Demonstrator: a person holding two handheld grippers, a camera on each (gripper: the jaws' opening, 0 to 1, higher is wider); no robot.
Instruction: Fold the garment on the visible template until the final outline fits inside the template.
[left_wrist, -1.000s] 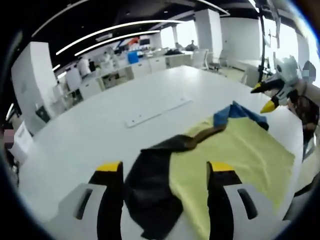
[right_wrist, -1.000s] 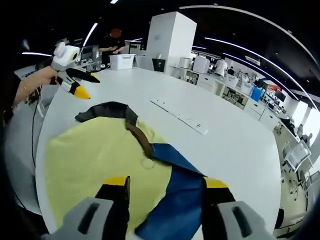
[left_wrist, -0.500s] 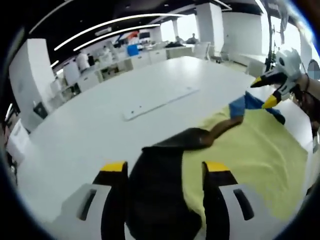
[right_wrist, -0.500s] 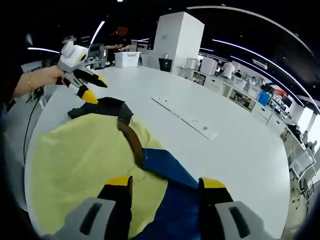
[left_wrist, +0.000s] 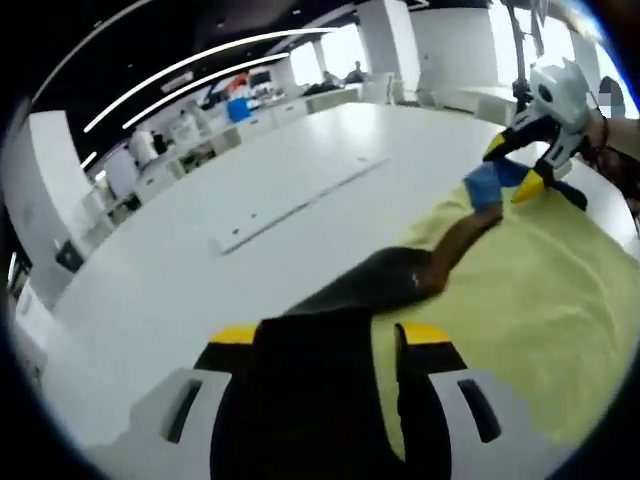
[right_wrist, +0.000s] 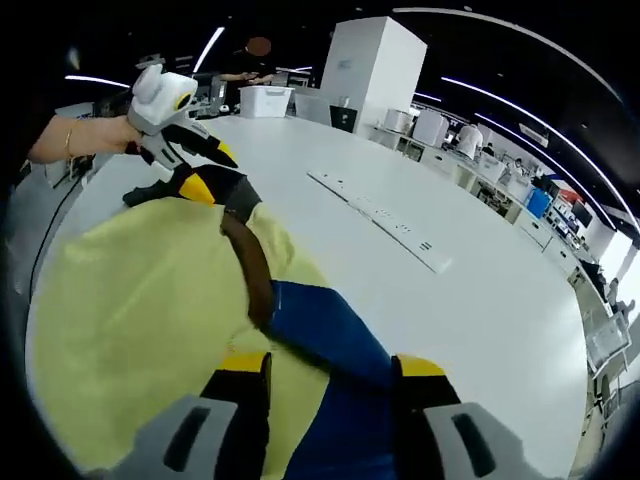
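Handling: the garment (right_wrist: 140, 300) looked light, soft and limp, with no stiffness to hold a fold; it would likely sag and drag along the surface (left_wrist: 250, 150) when lifted.
Garment: a pale yellow body with a black sleeve (left_wrist: 320, 380), a blue sleeve (right_wrist: 330, 340) and a brown collar band (right_wrist: 245, 265); it lay flat and spread near the surface's edge closest to the person.
Template: I could not pick out any outline under or around the cloth.
Left gripper (left_wrist: 318, 335): fingers spread, one on each side of the black sleeve, not yet closed on it; in the right gripper view it (right_wrist: 205, 170) hovered at that sleeve end.
Right gripper (right_wrist: 330, 365): fingers spread astride the blue sleeve; in the left gripper view it (left_wrist: 512, 170) sat just at the blue cloth, yellow tips apart.
Where to grip: judging by the layout, pinching each sleeve near its outer end would let both fold inward over the yellow body.
Other: a long white strip (right_wrist: 380, 218) lay well apart on the surface.
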